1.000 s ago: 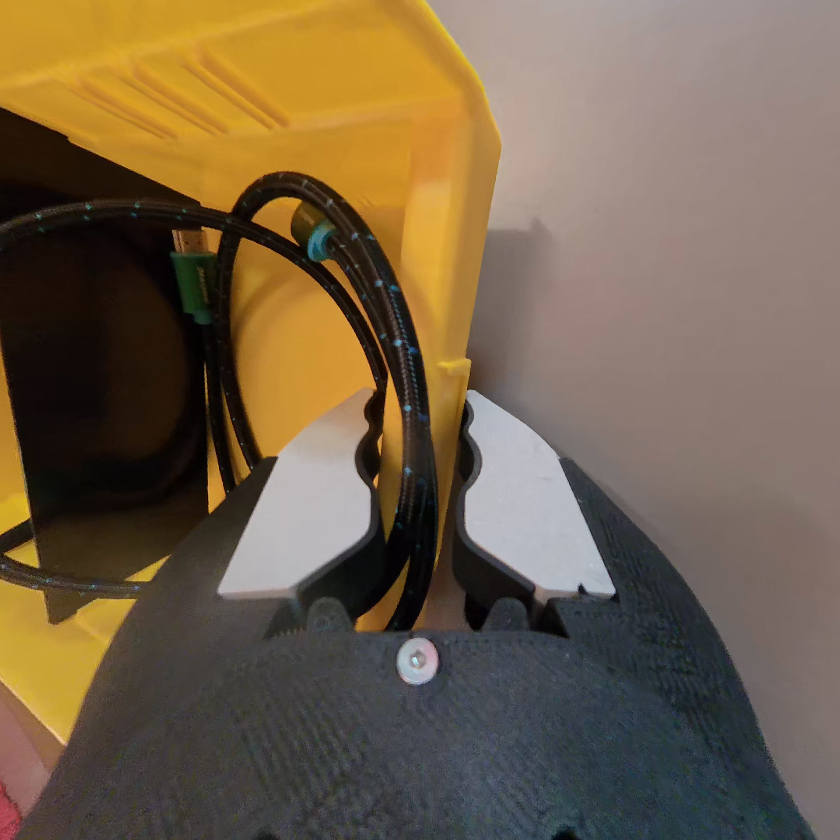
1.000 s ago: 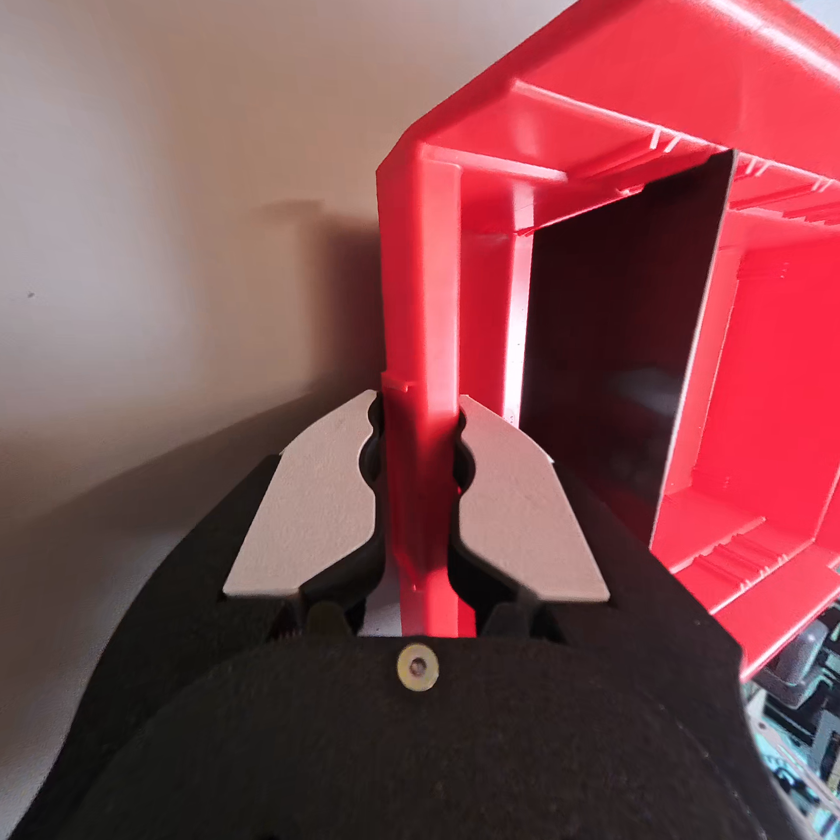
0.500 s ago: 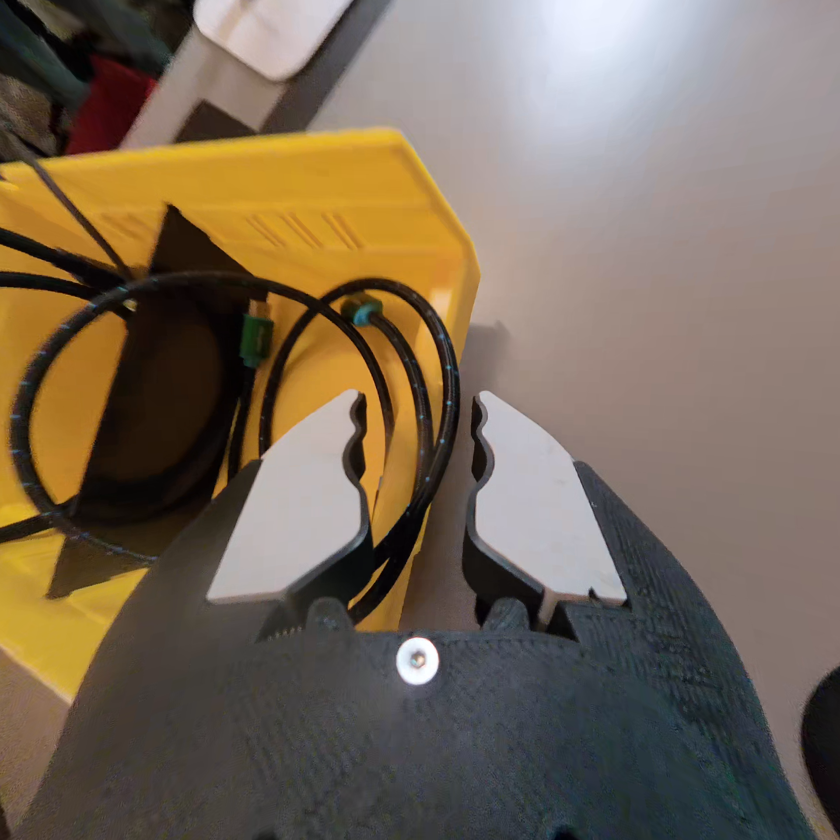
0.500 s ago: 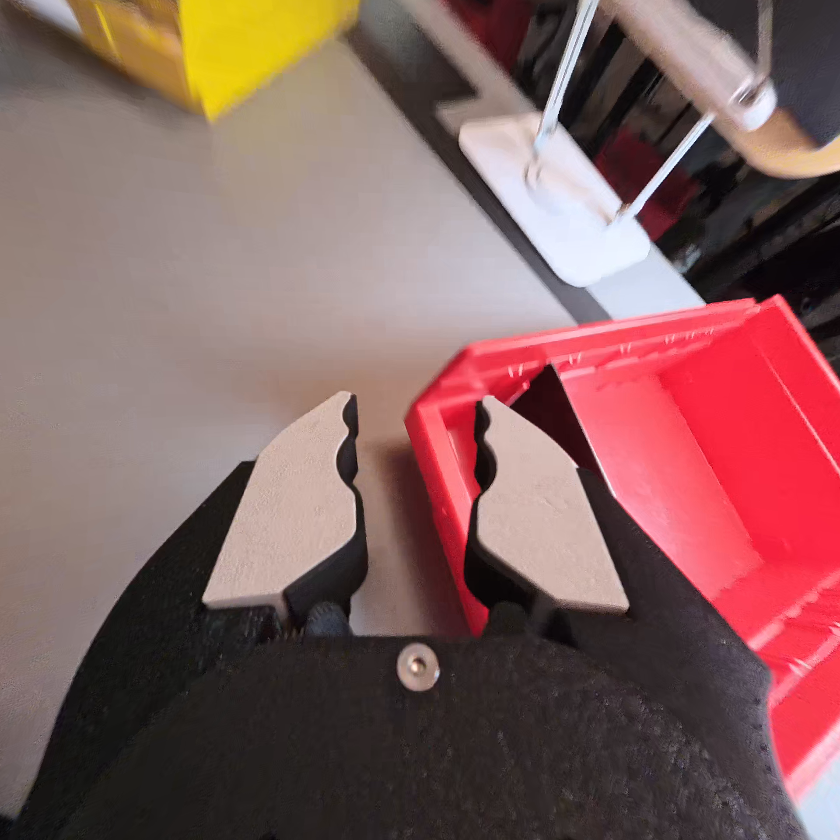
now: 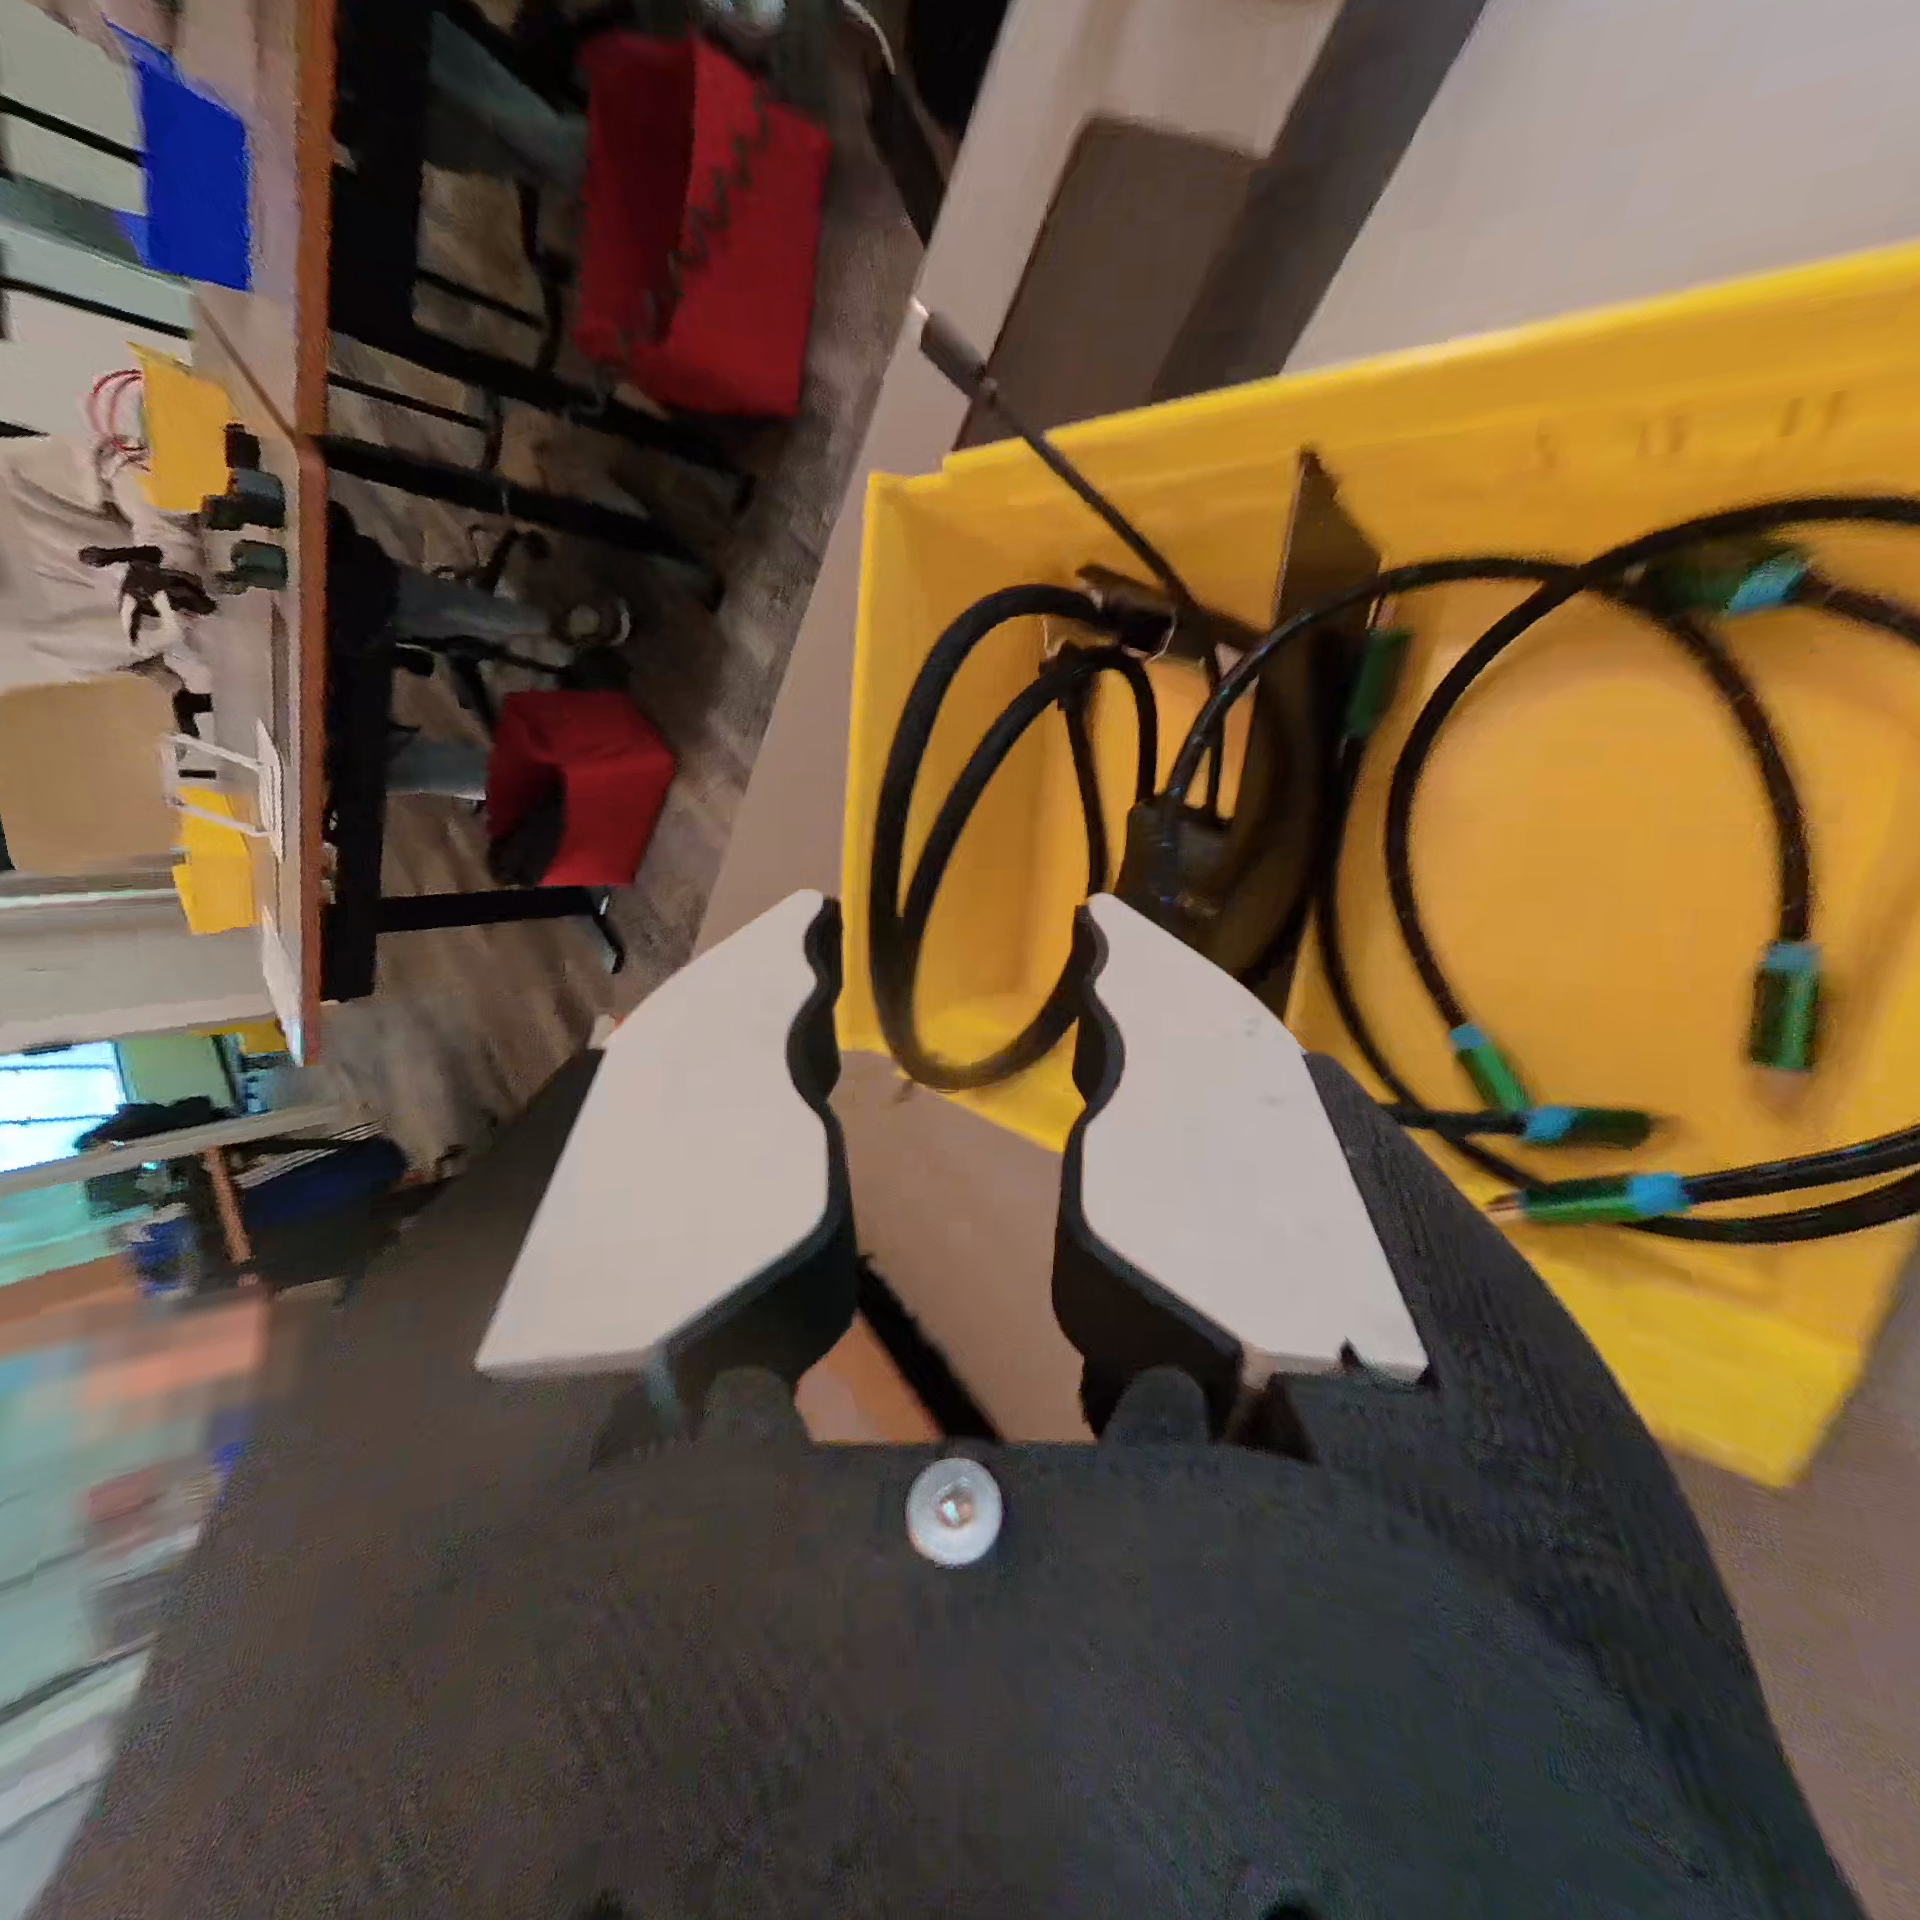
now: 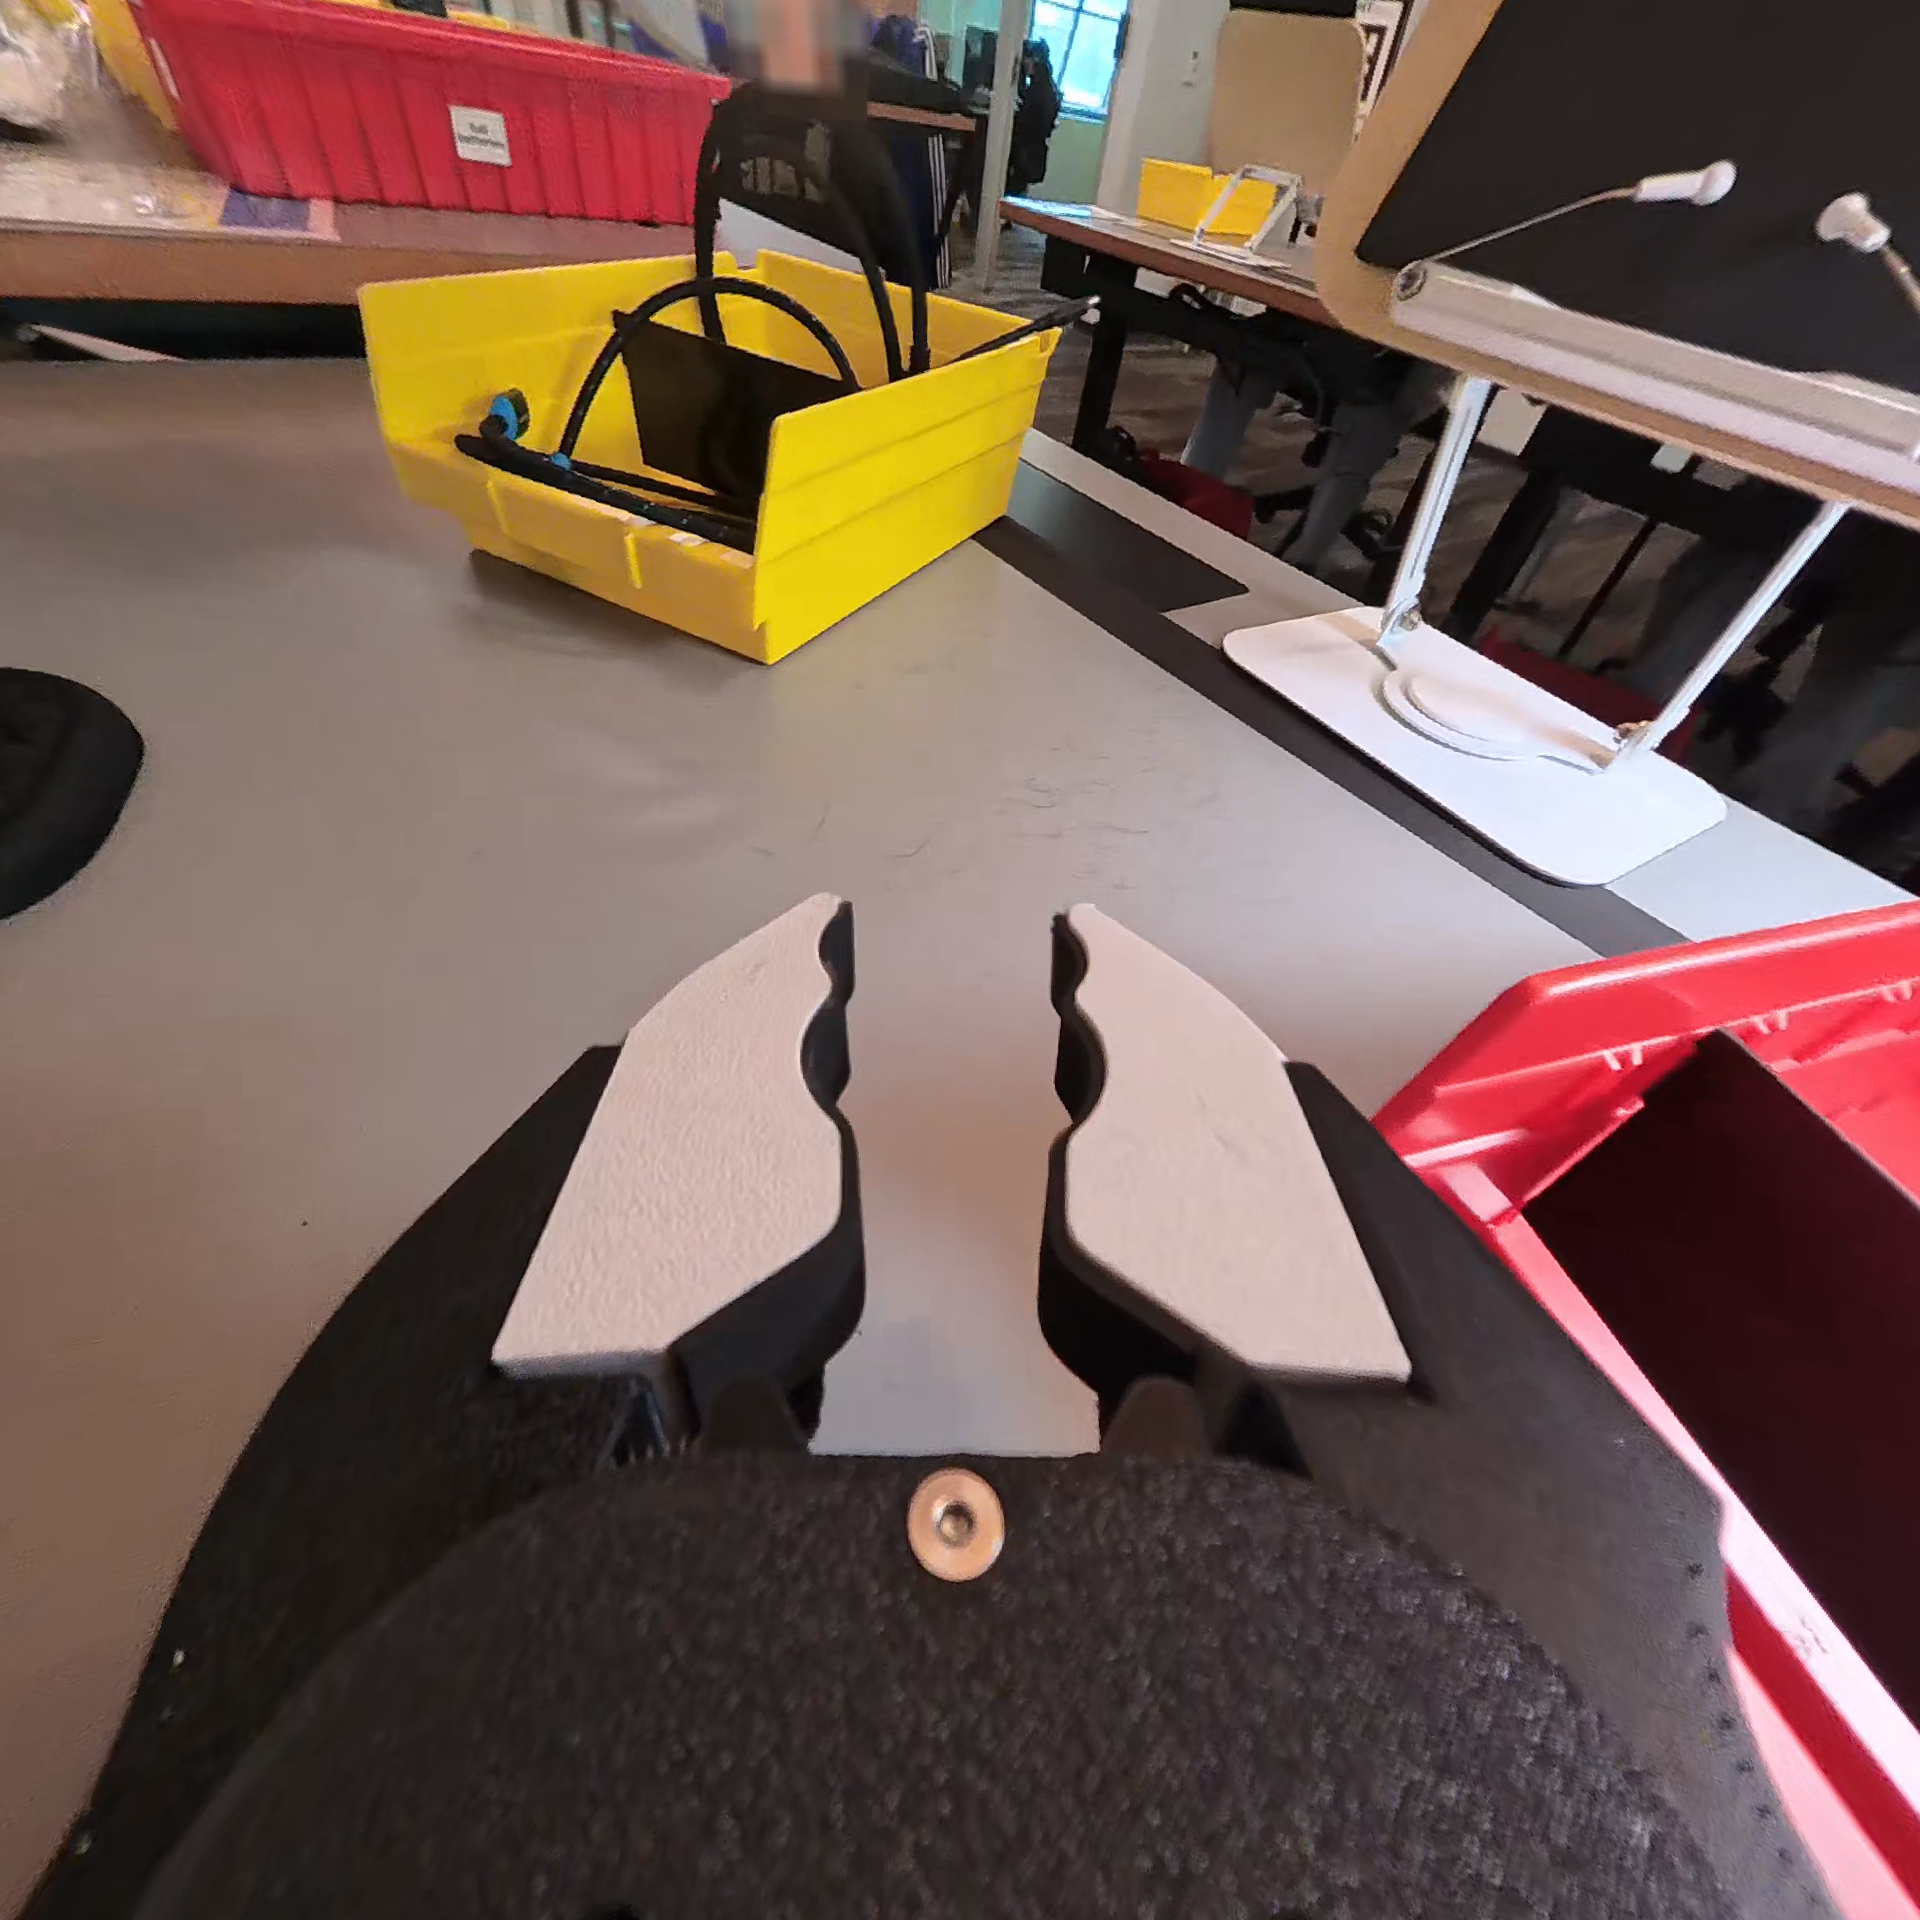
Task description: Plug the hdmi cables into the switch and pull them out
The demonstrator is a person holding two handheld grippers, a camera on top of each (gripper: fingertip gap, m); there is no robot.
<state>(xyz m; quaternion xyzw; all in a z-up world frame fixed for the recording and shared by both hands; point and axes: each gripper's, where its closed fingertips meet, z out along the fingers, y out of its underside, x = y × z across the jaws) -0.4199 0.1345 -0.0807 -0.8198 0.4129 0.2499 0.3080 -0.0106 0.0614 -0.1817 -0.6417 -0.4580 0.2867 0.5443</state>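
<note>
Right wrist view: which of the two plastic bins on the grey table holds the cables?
The yellow plastic bin across the grey table: black cables loop out of it. The red plastic bin beside the right gripper shows none.

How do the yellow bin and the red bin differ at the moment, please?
The yellow bin holds black braided cables with green plugs; the red bin shows none in the part in view. In the right wrist view the yellow bin sits far off across the grey table, while the red bin lies close beside the right gripper. Both are open plastic bins with a dark divider, and neither is gripped.
</note>
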